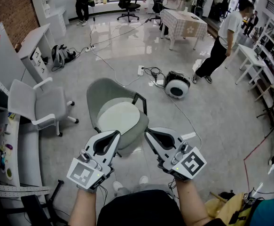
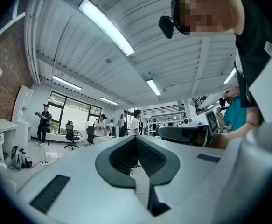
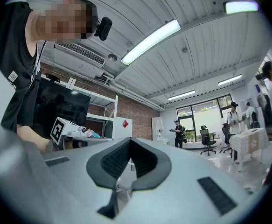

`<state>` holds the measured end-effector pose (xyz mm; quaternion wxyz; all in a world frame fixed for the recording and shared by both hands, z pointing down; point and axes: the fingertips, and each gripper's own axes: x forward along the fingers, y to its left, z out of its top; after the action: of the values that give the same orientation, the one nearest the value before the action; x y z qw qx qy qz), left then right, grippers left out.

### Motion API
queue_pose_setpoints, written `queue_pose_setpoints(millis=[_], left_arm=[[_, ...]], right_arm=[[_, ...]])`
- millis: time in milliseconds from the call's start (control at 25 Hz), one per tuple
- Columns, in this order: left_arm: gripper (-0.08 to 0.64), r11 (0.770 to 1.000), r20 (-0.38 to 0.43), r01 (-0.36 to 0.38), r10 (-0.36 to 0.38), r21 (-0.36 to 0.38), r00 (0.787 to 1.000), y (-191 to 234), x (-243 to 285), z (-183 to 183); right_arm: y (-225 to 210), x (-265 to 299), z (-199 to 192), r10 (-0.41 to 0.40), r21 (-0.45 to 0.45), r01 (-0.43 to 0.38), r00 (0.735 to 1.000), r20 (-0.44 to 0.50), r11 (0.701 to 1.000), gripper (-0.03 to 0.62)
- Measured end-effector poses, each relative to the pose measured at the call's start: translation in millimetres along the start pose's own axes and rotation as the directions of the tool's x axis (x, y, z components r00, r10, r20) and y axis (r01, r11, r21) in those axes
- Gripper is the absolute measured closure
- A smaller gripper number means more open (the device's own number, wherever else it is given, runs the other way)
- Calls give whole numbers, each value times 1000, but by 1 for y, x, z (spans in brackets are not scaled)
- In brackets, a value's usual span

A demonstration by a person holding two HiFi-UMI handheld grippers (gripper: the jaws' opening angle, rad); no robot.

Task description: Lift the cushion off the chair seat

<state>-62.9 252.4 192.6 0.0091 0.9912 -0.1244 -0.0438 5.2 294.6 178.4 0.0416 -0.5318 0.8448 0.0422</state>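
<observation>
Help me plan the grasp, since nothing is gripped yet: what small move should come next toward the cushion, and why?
Probably open both claws first. The left claw and right claw are shut and empty, held about level above the front of the chair, while the pale cushion lies flat on it, untouched. Shut claws could not take its near edge.

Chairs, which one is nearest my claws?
The green chair with the pale cushion, just ahead; the grey chair stands further left, the black chair far back.

Cushion (image 1: 120,117) near edge behind left hand-held gripper (image 1: 116,133).
</observation>
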Motion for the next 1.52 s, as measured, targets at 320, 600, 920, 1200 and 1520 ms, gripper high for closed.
queue_pose_setpoints(millis=[320,600,920,1200,1520], left_arm=[[548,999,16,9,-9,-37,1000,3,8,-4],[548,999,-5,-1,1,-42,1000,-13,26,-13],[548,997,-36,-58,56,-47,998,-25,53,-21],[548,990,-25,-127,126,-64,992,13,58,-36],[548,986,-23,-132,130,-102,991,92,67,-48]], right_arm=[[-6,-1,-9,-6,-8,6,1000,-22,1000,586],[-19,-18,-8,12,19,-12,1000,-11,1000,584],[-55,-35,-15,29,78,-30,999,14,997,584],[-76,-12,-31,54,92,-54,999,-3,994,584],[-101,60,-54,51,97,-46,997,-51,994,584]])
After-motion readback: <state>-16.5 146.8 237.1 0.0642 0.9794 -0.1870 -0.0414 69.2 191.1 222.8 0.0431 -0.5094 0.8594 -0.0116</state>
